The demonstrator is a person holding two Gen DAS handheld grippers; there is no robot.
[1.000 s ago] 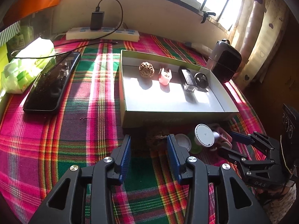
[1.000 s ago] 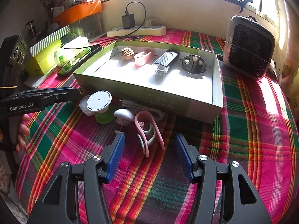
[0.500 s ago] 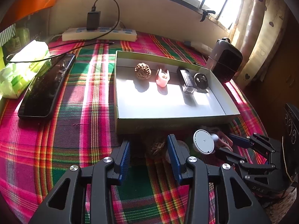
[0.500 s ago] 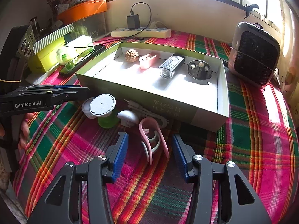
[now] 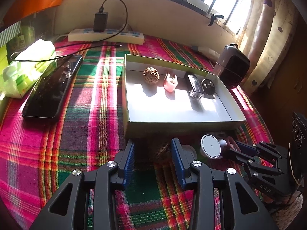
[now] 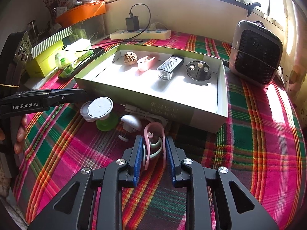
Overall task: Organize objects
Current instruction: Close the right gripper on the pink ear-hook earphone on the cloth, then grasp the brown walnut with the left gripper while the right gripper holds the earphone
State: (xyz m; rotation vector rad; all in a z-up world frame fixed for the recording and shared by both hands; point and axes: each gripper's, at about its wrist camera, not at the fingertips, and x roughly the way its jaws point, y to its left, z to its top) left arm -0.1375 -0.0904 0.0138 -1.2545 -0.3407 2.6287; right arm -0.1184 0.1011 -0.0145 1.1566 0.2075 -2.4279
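Right gripper is clamped around the pink clip, just in front of the green tray; the thin loop could squirt out sideways. Left gripper is spread open around a brown nut, ungrasped. Plaid tablecloth, sunny window-side table.

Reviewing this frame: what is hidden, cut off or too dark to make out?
- Left wrist view: the brown object between the left tongs lies in the box wall's shadow; identity and contact unclear.
- Right wrist view: that object is not visible.
- Right wrist view: the pink clip's lower ends are hidden behind the right tongs.
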